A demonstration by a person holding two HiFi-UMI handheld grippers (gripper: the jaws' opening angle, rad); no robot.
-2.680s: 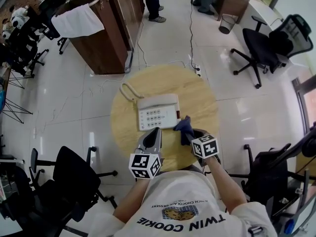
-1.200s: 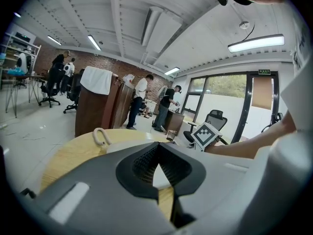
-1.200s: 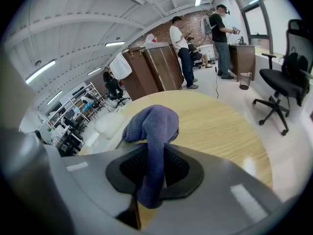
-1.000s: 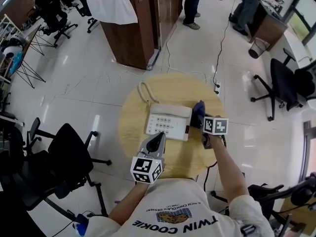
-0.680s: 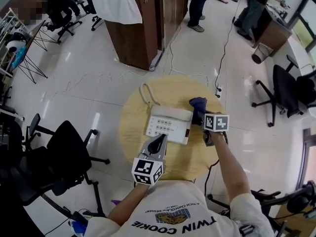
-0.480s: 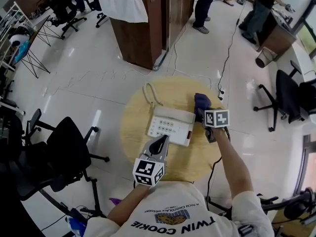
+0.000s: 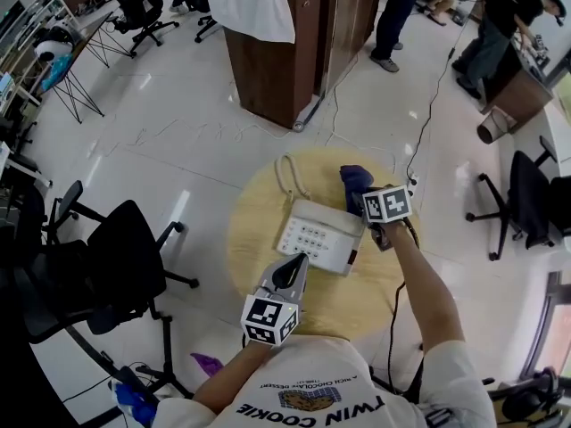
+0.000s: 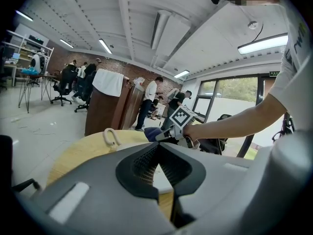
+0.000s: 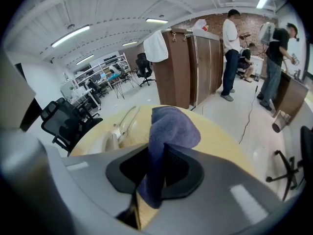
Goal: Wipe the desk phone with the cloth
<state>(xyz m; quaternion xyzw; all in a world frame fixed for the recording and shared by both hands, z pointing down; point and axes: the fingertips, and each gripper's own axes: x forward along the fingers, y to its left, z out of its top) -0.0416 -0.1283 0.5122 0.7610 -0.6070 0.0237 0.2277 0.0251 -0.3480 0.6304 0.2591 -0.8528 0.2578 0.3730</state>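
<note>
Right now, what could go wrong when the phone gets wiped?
1. The phone lies loose on the table, and the shut left hand-held gripper does not hold it, so a firm wipe might push it.
2. The coiled cord lies beside the phone; the cloth pinched in the right hand-held gripper might snag it.

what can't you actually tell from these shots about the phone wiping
- Whether the purple-blue cloth touches the white desk phone: head view, the right gripper and its marker cube cover that spot.
- Keypad labels: head view, too small.
- Most of the phone: left gripper view, hidden behind the left gripper, its jaws shut.
</note>
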